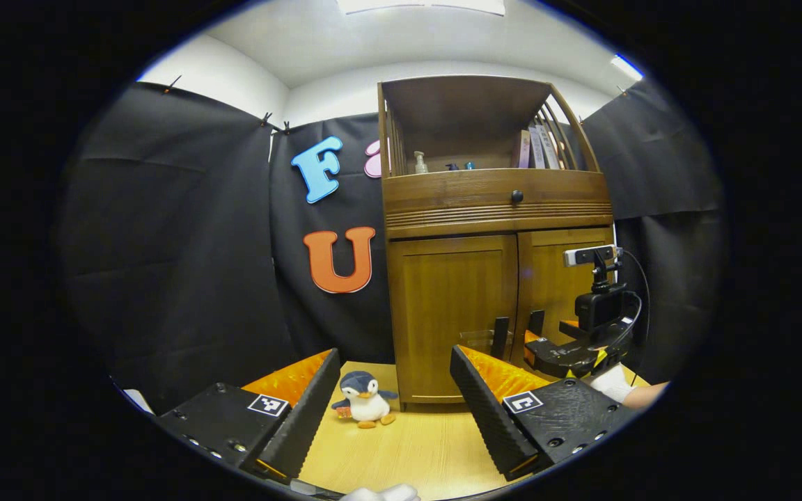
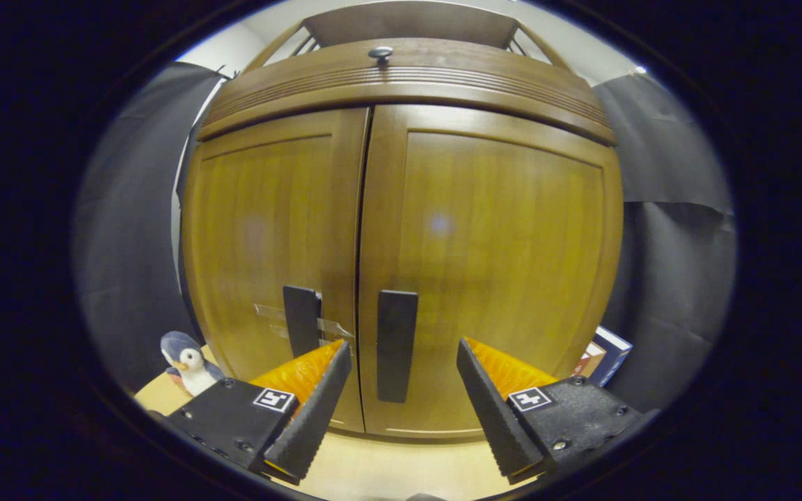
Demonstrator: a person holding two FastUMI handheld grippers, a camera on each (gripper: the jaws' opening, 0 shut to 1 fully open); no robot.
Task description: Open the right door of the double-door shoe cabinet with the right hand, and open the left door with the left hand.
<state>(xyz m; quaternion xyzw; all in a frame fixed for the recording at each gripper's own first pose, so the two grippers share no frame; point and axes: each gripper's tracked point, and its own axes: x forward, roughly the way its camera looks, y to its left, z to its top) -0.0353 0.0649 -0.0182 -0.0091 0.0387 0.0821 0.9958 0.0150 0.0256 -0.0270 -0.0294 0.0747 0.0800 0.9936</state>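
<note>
Pale wood bench [image 1: 436,445] carrying a shoe cabinet and a few small things.

The shoe cabinet [image 1: 453,320] stands on the bench toward its far edge, both doors shut. A plush penguin [image 1: 365,399] sits upright on the bench just beside the cabinet's left front corner. By the cabinet's right side, near the bench's far right corner, lies a box [image 2: 603,363], partly hidden.

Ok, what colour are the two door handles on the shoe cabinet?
Black: flat vertical bar handles on brown wooden doors, clearest in the right gripper view.
</note>
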